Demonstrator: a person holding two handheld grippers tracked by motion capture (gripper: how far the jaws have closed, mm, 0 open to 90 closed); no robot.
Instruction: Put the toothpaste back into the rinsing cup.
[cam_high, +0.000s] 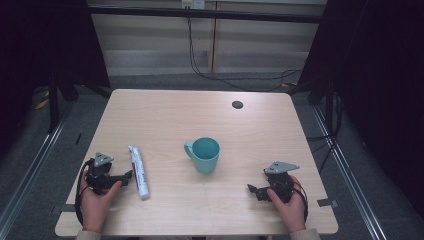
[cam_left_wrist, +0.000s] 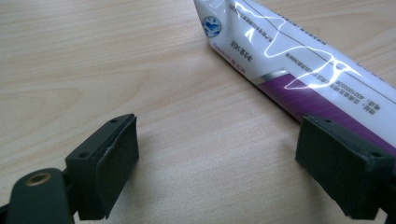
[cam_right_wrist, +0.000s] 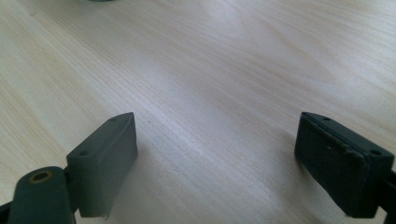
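A white and purple tube (cam_high: 138, 170) lies flat on the wooden table (cam_high: 165, 115), left of centre. My left gripper (cam_high: 127, 175) rests on the table beside it, open, its tips just short of the tube. In the left gripper view the tube (cam_left_wrist: 299, 70) runs past the right jaw, with bare wood between the jaws. A teal mug (cam_high: 204, 154) stands upright mid-table, its handle to the left. My right gripper (cam_high: 251, 190) sits low at the front right, open, pointing left over bare wood (cam_right_wrist: 215, 116).
A small dark round hole (cam_high: 237, 104) marks the table's far right part. Cables hang along the wall behind. Dark frame posts and metal rails flank both sides of the table.
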